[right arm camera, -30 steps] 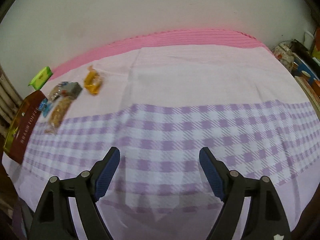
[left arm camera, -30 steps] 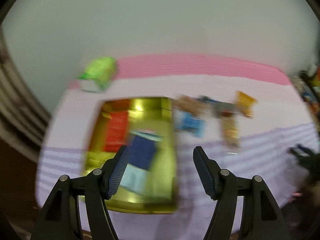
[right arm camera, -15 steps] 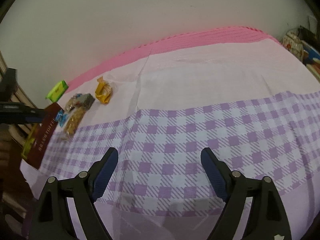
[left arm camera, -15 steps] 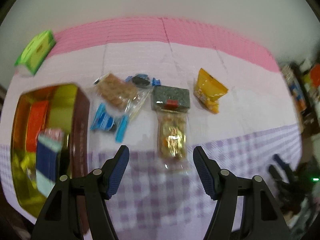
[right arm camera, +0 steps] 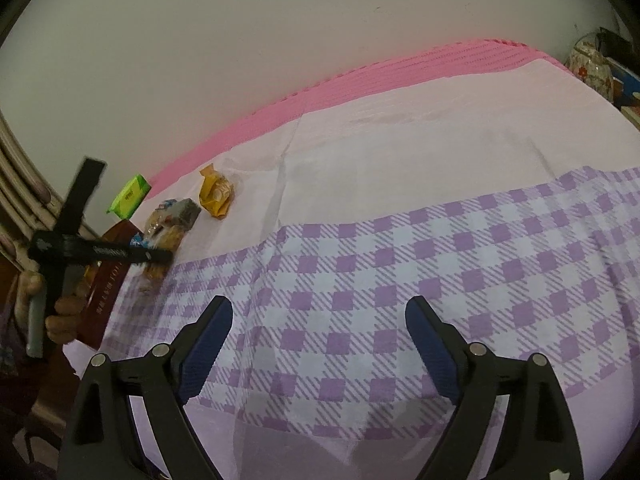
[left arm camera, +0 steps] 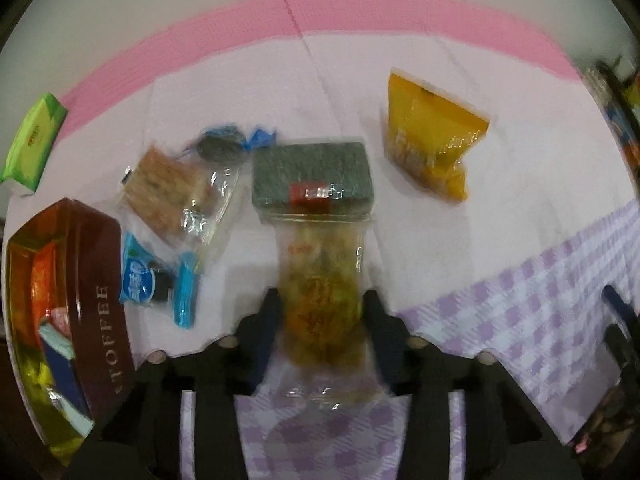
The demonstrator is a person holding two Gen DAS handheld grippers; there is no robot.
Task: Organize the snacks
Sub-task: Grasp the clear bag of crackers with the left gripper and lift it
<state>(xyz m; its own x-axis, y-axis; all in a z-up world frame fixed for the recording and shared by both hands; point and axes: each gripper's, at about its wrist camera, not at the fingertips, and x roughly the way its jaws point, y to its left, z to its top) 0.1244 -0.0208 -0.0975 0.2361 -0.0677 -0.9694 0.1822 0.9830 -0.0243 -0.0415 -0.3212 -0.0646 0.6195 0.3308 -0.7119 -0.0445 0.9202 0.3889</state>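
A clear packet of golden snack (left arm camera: 320,264) lies lengthwise on the cloth, its near half between the fingers of my left gripper (left arm camera: 322,308). The jaws are closing and both pads touch the packet's sides. A grey-green packet (left arm camera: 312,172) lies just beyond it, and an orange packet (left arm camera: 432,148) sits farther right. A cracker packet (left arm camera: 164,184) and blue wrapped sweets (left arm camera: 138,280) lie to the left, beside the brown toffee tin (left arm camera: 104,320) that holds several snacks. My right gripper (right arm camera: 320,320) hovers over the purple check cloth, its jaws opening with nothing between them.
A green pack (left arm camera: 34,140) lies at the far left by the pink strip. In the right wrist view a hand (right arm camera: 64,312) holds the left gripper over the snack pile. Clutter (right arm camera: 592,68) stands at the far right edge. The wall runs close behind.
My left gripper moved from above the tin to the right and down over the clear packet, and its jaws narrowed onto it. The right gripper stayed put and its jaws widened slightly.
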